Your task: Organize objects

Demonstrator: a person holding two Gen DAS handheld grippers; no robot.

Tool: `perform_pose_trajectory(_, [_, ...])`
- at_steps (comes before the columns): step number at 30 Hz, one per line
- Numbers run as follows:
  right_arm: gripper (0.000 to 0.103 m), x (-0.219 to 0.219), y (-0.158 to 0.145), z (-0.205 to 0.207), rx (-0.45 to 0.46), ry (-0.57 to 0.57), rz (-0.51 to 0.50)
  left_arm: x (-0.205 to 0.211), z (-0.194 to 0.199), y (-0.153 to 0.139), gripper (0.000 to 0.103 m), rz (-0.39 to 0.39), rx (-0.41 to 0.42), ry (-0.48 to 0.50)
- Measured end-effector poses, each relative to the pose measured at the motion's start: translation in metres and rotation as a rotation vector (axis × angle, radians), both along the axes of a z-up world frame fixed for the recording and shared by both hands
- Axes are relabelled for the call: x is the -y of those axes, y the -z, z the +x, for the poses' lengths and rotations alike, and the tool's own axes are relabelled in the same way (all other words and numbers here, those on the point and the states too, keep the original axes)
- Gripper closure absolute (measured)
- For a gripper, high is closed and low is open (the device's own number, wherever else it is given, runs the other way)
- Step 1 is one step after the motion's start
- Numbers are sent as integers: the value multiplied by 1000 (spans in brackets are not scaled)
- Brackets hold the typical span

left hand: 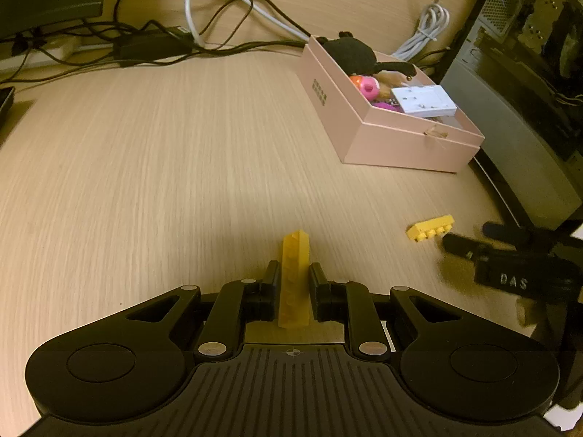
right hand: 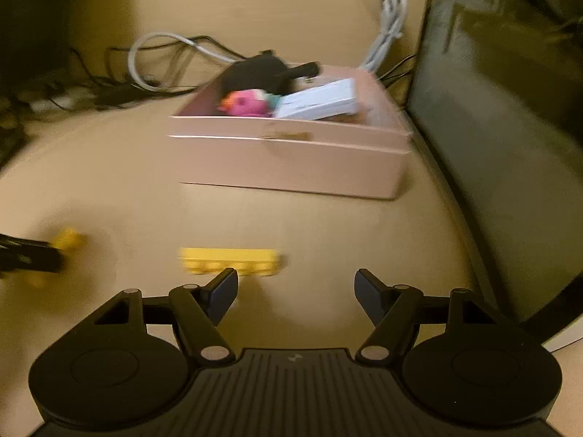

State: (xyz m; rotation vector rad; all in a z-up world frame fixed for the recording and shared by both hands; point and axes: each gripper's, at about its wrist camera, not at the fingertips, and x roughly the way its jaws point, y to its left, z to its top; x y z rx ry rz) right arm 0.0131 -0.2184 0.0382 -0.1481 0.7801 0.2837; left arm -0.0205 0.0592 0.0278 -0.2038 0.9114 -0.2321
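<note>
Right gripper (right hand: 296, 284) spread wide, lining up on the brick (right hand: 229, 261).
I'd centre it first; left gripper (left hand: 294, 276) clamps another block (left hand: 294, 280).

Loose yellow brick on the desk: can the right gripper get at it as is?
Probably yes. The right gripper is open and empty, and the loose yellow brick lies on the bare desk just ahead of its fingertips, nothing between. The left gripper stays aside, shut on another brick.

Both grippers, left (left hand: 294, 276) and right (right hand: 296, 284): black plastic, ribbed top plate, round side discs, silver pivot screws; white "DAS" lettering on right.
</note>
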Motion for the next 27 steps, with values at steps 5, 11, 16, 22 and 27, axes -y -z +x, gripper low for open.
perform_pose_trajectory(5, [22, -25, 6, 5, -25, -62, 34, 0, 0, 0, 84, 6, 1, 0])
perform_pose_trajectory(11, [26, -35, 10, 22, -30, -42, 40, -1, -1, 1, 84, 1, 6, -4])
perform_pose_trajectory(16, [40, -42, 1, 8, -15, -114, 19, -3, -2, 1, 83, -14, 8, -18])
perform_pose_trajectory(22, [40, -33, -19, -8, 27, -129, 22, 5, -7, 1, 84, 50, 45, 31])
perform_pose_trajectory(27, [40, -6, -38, -17, 69, -79, 38, 1, 0, -9, 84, -2, 41, 5])
